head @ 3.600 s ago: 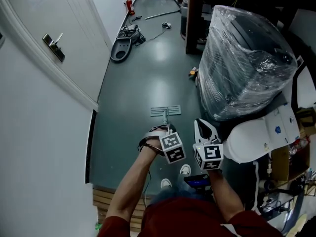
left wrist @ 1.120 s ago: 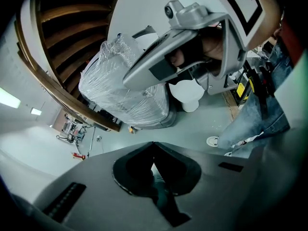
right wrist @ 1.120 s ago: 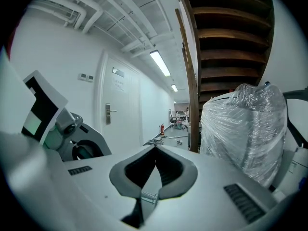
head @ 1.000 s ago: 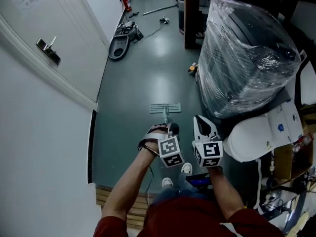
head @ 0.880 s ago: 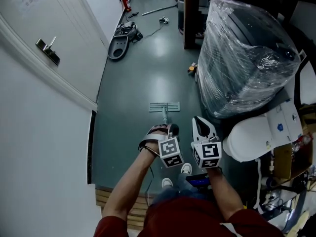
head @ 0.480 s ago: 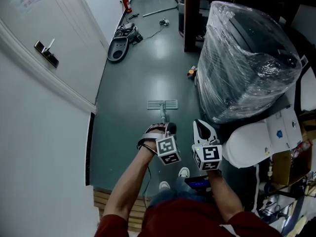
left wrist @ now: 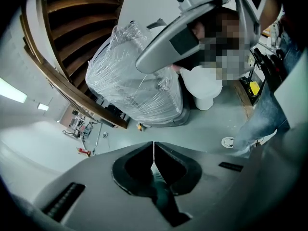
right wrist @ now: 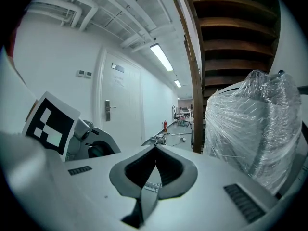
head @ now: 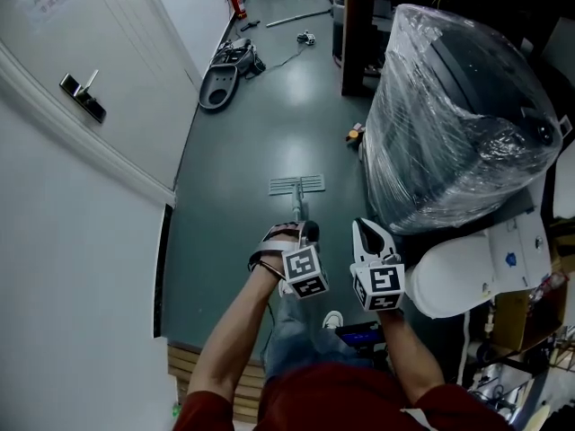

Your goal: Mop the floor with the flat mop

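A grey-green floor (head: 269, 124) runs down a corridor between a white door (head: 99, 52) on the left and a tall load wrapped in clear plastic film (head: 458, 115) on the right. The flat mop (head: 296, 185) lies with its pale rectangular head flat on the floor, just beside the foot of the wrapped load. Its handle (head: 300, 212) rises back toward the person. The left gripper (head: 301, 241) is clamped on the handle. Its own camera shows the jaw tips meeting, with the dark ribbed shaft (left wrist: 161, 189) running through the hollow between them. The right gripper (head: 370, 241) sits just beside it, nearer the load. Its jaws are likewise pressed tip to tip around a lighter, metallic length of the handle (right wrist: 147, 196). Below the grippers, one white shoe (head: 332, 320) stands on the floor. Far up the corridor, a red fire extinguisher (head: 237, 4) stands against the wall.
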`<state>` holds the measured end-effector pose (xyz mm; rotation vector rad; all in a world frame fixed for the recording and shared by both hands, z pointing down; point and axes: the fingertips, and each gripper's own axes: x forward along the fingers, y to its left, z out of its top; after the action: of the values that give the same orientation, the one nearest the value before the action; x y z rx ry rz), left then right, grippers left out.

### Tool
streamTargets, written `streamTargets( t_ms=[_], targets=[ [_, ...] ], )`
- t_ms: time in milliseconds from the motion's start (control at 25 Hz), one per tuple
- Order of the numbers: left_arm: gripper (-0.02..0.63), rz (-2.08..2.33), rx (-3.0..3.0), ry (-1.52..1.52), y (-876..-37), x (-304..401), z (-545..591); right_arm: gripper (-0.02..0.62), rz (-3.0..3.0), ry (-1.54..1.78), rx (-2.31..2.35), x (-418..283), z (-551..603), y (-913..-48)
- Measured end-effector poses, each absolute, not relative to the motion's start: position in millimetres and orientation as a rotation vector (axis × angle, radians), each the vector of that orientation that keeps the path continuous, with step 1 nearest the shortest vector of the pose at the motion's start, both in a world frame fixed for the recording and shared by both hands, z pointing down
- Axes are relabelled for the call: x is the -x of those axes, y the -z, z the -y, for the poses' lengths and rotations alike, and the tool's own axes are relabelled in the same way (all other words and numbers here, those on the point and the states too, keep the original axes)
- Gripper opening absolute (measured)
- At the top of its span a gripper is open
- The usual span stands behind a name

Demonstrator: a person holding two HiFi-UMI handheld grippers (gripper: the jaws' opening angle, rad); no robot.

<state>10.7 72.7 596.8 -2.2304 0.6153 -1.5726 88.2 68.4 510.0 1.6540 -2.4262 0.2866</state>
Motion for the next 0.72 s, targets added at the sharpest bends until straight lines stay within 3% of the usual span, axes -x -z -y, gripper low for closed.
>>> streamTargets(
  t_ms=[720],
  targets=[
    [0.007,-0.588,2.316,1.454,-539.4,20.6,76.1,0.017,2.394,-0.249,-1.693,-19.2,66.4,-496.1]
  ],
)
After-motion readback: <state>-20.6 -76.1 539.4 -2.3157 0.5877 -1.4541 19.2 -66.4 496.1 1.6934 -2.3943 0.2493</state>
